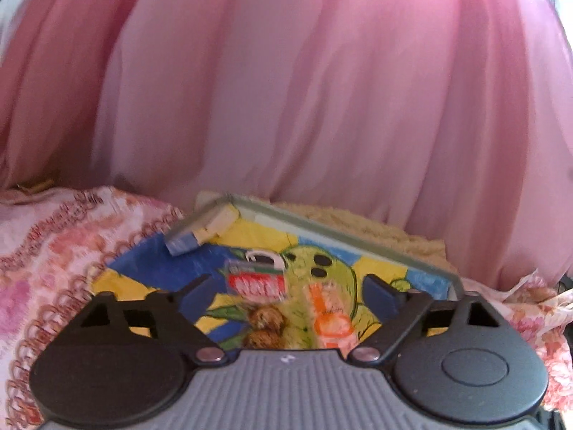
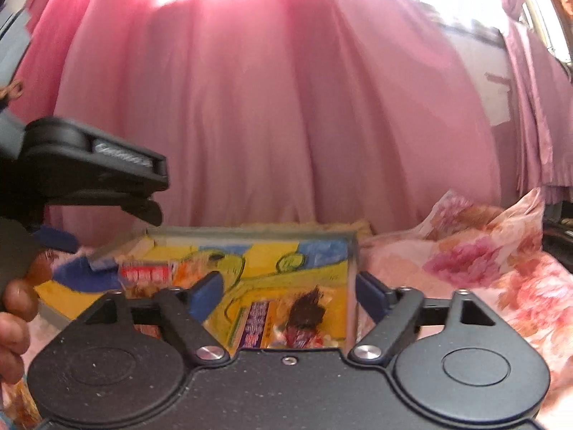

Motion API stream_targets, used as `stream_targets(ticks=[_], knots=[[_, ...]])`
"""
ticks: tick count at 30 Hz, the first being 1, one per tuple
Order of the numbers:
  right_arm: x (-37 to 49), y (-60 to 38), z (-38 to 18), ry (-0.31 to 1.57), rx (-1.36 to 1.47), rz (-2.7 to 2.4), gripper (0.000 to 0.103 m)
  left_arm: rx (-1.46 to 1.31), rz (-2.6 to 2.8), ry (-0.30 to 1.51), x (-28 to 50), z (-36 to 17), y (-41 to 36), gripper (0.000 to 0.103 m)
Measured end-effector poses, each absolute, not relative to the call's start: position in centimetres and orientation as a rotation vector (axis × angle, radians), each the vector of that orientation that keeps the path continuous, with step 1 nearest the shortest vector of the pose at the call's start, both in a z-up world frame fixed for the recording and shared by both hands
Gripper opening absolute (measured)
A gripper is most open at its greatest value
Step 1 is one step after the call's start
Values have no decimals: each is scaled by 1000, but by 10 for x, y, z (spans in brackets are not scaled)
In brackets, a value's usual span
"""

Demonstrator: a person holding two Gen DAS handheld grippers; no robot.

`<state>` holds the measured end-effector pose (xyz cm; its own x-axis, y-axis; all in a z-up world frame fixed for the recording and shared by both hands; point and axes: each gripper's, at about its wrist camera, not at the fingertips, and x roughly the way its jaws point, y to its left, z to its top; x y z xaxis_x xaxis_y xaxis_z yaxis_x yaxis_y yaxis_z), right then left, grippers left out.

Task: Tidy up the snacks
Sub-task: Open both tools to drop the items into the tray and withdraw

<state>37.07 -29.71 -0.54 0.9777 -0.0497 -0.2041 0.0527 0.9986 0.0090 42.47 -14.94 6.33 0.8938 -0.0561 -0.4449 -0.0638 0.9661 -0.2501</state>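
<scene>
Both pairs of jaws stand wide apart with nothing between their blue pads. Behind everything hangs a pink curtain [image 1: 286, 89], filling the upper part of each view from 9 to 3 o'clock. Below it spreads a floral cloth [image 1: 46, 258], and on that lies a glass-topped board with a yellow, blue and green cartoon drawing [image 2: 272, 258]. The left gripper [image 1: 286, 295] hovers over this board; a snack packet with a red label [image 1: 256, 285] lies in the gap between its fingers, toward 12 o'clock from the gripper's body, and a clear packet printed in orange [image 1: 327, 317] lies just to the right of it, with two brown round pieces [image 1: 265, 326] at 6 o'clock of the red label. The right gripper [image 2: 288, 295] hangs over the board's right half, where a packet with purple and red print [image 2: 283, 326] lies between its fingers, low in the gap. A person's hand [image 2: 14, 322] shows at 9 o'clock in the right wrist view.
</scene>
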Motion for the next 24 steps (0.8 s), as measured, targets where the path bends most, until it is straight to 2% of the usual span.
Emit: stream_targets(ticks=[1,3,5,15,24], knots=[[366,-299,0,193,19,-53,90,-263,11,452,419,67,-147,101],[354,-301,10,169,24,-52,100,-262,17,423,406,75,-142,102],[339,-303,20,138,24,-51,102,-261,1,408,392,83,-136,102],[259,-307,60,35,16,-48,102,-256,0,354,314,111,-106,103],[187,-307,65,-20,7,-67,102,-246,19,317,242,119,-86,103]])
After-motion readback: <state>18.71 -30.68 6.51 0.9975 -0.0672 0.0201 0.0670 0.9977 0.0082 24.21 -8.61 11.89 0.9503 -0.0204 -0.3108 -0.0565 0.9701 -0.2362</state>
